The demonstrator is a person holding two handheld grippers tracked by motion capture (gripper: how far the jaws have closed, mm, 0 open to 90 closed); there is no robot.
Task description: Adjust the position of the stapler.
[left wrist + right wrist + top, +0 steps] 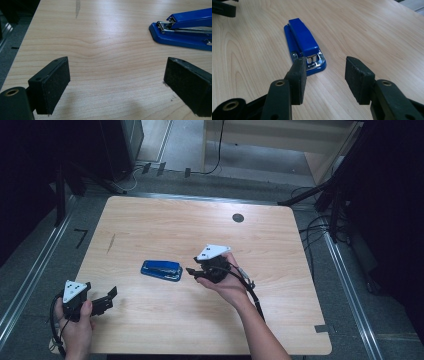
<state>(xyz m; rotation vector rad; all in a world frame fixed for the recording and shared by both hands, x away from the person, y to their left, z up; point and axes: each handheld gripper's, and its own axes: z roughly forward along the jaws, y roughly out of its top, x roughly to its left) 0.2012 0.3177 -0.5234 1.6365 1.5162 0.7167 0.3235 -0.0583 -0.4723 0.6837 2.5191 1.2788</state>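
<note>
**Right gripper near blue stapler, both sets of jaws open**

The blue stapler [161, 269] lies flat on the wooden desk [150, 220], slightly left of the frame centre in the high view. Its long axis runs roughly left to right across that frame.

The right gripper [191, 272] is held in the right hand [227, 282] just right of the stapler, jaws pointing toward it. In the right gripper view the jaws stand partly open with bare desk between them; nothing is gripped. The stapler [303, 45] lies ahead of the jaws in the upper centre-left of that frame, metal front end nearest the camera. The left pad overlaps that end in the picture; contact cannot be determined.

The left gripper [107, 301] is held in the left hand [77, 325] at the lower left of the high view, well apart from the stapler. In the left gripper view its jaws stand wide open over bare desk, and the stapler [185, 30] appears at the upper right of that frame.
</note>
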